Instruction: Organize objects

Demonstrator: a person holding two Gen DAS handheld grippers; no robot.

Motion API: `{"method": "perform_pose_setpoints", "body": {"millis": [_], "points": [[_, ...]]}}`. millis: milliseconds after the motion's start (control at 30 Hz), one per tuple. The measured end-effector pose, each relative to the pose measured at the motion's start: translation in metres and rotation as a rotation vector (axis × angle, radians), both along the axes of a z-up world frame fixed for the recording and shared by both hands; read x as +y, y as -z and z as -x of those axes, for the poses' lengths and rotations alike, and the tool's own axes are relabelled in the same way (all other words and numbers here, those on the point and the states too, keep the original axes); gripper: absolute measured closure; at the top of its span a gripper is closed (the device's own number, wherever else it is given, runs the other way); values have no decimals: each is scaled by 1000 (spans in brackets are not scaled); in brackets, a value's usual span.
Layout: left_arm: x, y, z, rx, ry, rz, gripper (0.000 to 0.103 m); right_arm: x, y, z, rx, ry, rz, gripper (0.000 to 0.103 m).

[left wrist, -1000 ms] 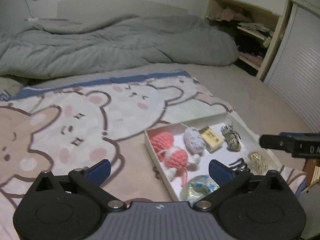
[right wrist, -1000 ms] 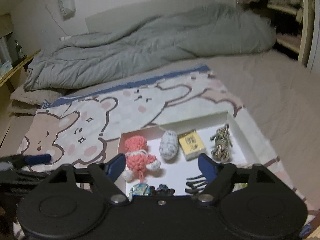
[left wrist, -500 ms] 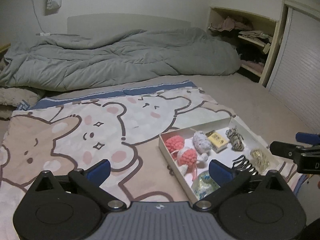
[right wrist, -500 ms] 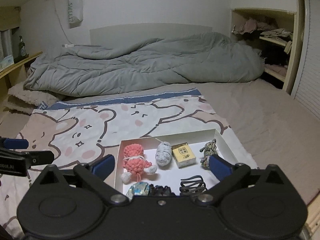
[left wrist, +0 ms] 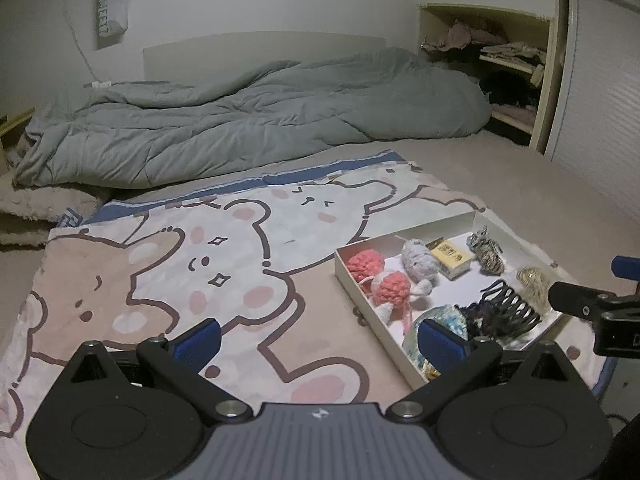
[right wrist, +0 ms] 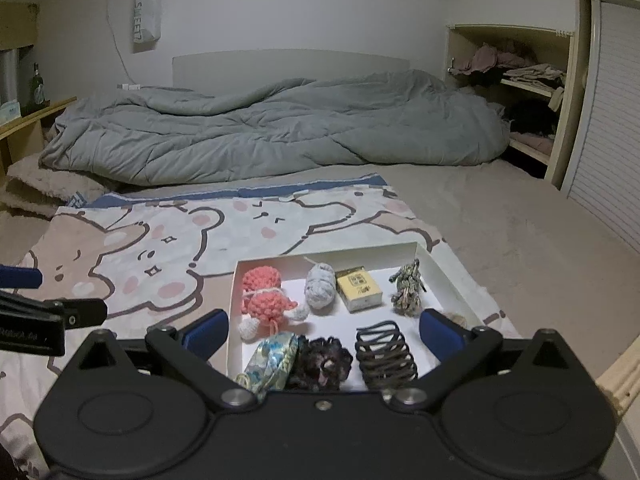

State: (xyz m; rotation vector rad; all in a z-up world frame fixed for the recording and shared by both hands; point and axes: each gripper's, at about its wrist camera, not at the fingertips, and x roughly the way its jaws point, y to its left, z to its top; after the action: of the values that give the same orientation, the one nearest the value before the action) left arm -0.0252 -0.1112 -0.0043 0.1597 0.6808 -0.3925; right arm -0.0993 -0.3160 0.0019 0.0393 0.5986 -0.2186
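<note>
The right gripper point(right wrist: 323, 330) hangs above the near edge of a shallow white box point(right wrist: 440, 276), its blue-padded fingers point(right wrist: 440, 334) spread wide with nothing between them. The left gripper point(left wrist: 318, 342) is likewise wide apart and empty, held over the cartoon-bear blanket point(left wrist: 180, 264) to the left of the box, well clear of it.

Everything small in sight lies inside the box: a pink crocheted doll point(right wrist: 266, 298) at the left, a grey yarn bundle point(right wrist: 320, 286) beside it, a yellow cardboard packet point(right wrist: 358, 286), and a striped fabric scrunchie point(right wrist: 407, 290) toward the right wall. Along the near edge sit a blue patterned scrunchie point(right wrist: 274, 362), a dark frilly scrunchie point(right wrist: 324, 362) touching it, and a black claw hair clip point(right wrist: 385, 354). The left wrist view also shows a gold mesh piece point(left wrist: 534, 284) by the far right wall.

No loose item shows on the blanket, so the sorting looks close to finished, or a fresh pick from the box is due. For a pick, the hair clip is the best candidate for the right gripper: it stands apart from its neighbours. Come straight down, straddle its narrow width, and close gently so its teeth do not spring out. The two touching scrunchies risk lifting together.
</note>
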Motion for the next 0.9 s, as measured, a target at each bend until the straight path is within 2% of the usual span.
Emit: {"method": "perform_pose_setpoints", "body": {"millis": [300, 900], "points": [[-1, 5, 6, 4, 10, -21, 0, 3, 9, 5, 11, -4, 5, 0], [5, 7, 0, 38, -10, -2, 0, -4, 15, 5, 30, 9, -16, 0]]}}
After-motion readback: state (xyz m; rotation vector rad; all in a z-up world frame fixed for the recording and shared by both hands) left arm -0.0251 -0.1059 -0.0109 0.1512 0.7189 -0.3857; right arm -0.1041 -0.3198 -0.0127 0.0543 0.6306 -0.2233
